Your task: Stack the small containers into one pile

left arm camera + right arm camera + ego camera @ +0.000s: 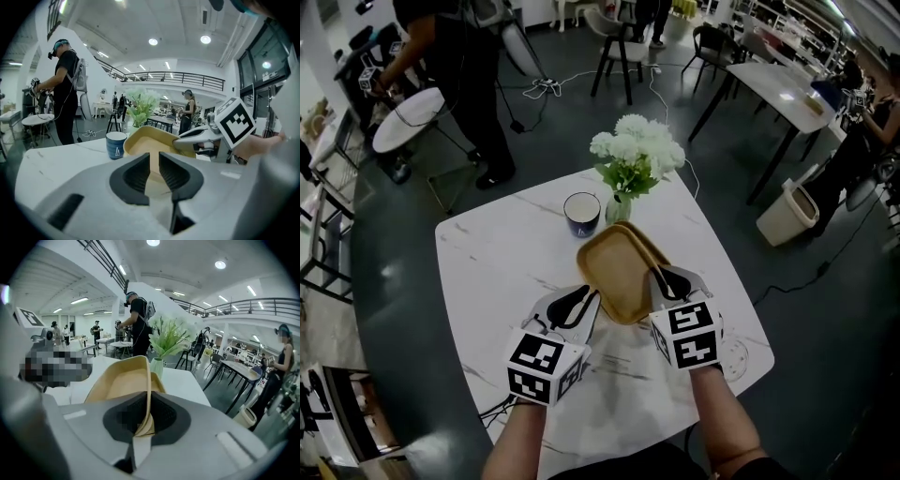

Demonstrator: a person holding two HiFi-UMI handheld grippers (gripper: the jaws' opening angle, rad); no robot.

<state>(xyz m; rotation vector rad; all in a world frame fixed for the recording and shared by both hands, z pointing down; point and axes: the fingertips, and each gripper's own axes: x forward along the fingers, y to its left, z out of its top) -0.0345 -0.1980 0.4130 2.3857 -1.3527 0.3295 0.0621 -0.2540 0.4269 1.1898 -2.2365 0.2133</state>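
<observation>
The left gripper (586,298) is closed to a narrow gap on the left edge of a tan tray (619,272). The right gripper (657,281) is pinched almost fully together on the thin rim of the tray's right edge. The tray hangs between them over the middle of the white table (506,253), a second tan rim (657,251) showing just under its far right side, with a blue cup (582,213) and a vase of white flowers (633,155) just beyond, towards the far edge.
</observation>
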